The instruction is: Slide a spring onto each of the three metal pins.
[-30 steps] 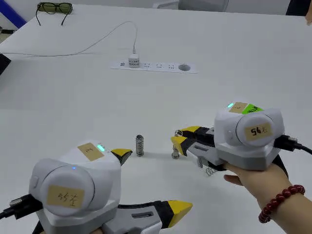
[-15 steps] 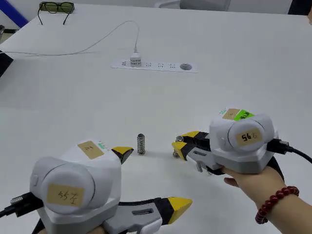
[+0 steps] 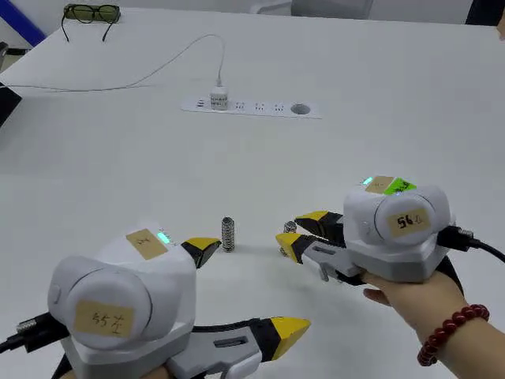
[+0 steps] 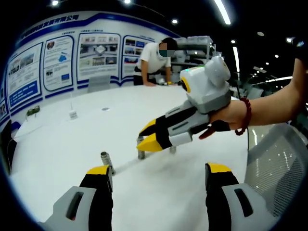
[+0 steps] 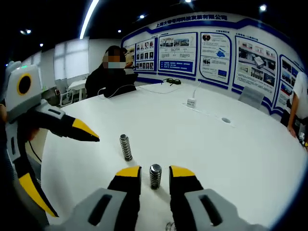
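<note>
A short metal pin with a spring point(image 3: 228, 234) on it stands on the white table point(image 3: 118, 166); it is also in the left gripper view point(image 4: 107, 161) and the right gripper view point(image 5: 125, 147). A second spring-wrapped pin point(image 5: 155, 176) stands between the jaws of my right gripper point(image 5: 155, 172), with a thin gap on each side. The head view shows that pin point(image 3: 289, 227) between the tips of the right gripper point(image 3: 299, 229). A small metal piece point(image 3: 282, 251) lies just below the lower tip. My left gripper point(image 3: 245, 290) is open at the near left, holding nothing.
A white power strip point(image 3: 252, 106) with a plug and cable lies further back. Dark glasses point(image 3: 91, 12) rest at the far left corner. A person point(image 5: 113, 72) sits at the table's far side, and another person point(image 4: 156, 60) leans over it.
The right gripper has sunk a little toward the table, and its jaws stand slightly wider around the pin. The left gripper has hardly moved.
</note>
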Motion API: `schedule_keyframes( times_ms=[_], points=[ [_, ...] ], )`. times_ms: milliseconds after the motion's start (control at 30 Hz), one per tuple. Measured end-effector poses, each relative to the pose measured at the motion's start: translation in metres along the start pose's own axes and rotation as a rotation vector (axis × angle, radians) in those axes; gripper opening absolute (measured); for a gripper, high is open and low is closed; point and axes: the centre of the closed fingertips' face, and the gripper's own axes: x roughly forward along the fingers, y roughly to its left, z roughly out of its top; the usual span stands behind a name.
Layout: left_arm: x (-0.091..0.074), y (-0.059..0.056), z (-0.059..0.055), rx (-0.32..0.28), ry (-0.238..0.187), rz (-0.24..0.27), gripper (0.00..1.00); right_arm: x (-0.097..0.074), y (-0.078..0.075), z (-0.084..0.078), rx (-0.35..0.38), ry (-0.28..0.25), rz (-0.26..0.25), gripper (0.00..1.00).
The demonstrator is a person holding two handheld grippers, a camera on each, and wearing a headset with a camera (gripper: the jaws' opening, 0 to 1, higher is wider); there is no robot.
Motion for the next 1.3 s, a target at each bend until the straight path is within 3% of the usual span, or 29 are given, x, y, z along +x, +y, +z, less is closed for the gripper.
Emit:
schedule_keyframes(
  times_ms=[600, 1033, 1300],
  points=[
    [0.016, -0.014, 0.011, 0.034, -0.008, -0.054, 0.66, -0.05, -0.014, 0.016, 0.102, -0.058, -0.041, 0.36],
    [0.039, -0.024, 0.012, 0.101, 0.003, -0.093, 0.59, -0.08, -0.025, 0.011, 0.129, -0.086, -0.063, 0.4],
    [0.056, -0.024, 0.009, 0.134, 0.019, -0.088, 0.5, -0.094, -0.031, 0.004, 0.156, -0.108, -0.077, 0.44]
  ],
)
